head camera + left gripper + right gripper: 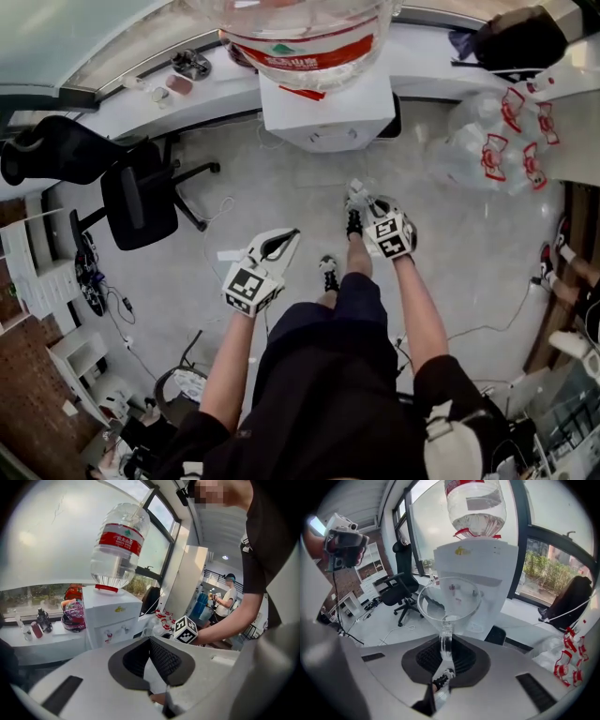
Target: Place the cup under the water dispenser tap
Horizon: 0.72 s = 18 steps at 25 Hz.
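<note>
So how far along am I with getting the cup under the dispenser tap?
Done: the right hand-held gripper is shut on the handle of the cup. In hand: the cup is in the air facing the water dispenser, short of it. Left: set it under a tap.

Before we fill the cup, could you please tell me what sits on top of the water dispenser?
An upturned clear water bottle with a red label stands on the water dispenser. A red collar covers its neck, so its opening is hidden.
</note>
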### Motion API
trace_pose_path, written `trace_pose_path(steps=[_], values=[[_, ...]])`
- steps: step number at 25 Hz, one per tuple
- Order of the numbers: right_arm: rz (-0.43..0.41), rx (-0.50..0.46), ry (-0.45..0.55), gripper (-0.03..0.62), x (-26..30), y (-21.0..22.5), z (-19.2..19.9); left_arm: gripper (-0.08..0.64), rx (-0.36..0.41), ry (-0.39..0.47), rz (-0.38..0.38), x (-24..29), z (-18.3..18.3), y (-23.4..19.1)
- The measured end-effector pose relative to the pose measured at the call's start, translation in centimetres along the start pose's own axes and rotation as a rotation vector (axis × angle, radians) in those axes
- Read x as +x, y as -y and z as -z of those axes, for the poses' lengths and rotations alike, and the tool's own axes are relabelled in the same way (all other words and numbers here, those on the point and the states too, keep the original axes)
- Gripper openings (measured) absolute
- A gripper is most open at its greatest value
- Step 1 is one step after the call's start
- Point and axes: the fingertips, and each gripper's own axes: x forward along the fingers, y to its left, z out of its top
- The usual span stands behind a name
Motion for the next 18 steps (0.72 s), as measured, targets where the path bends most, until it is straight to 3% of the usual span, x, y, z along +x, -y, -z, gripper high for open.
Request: trace_pose_path(steps=[13,18], values=[[0.005,0.094,-0.07,0.014,10.2,4.3,3.4,0.0,-0.024,-0.012,0.014,5.0,1.5,-1.5],[0.031,0.163,-0.097,0.014,13.8,6.7,4.7,0.0,-0.07,-0.057,0.023,6.1,3.8,-1.3]])
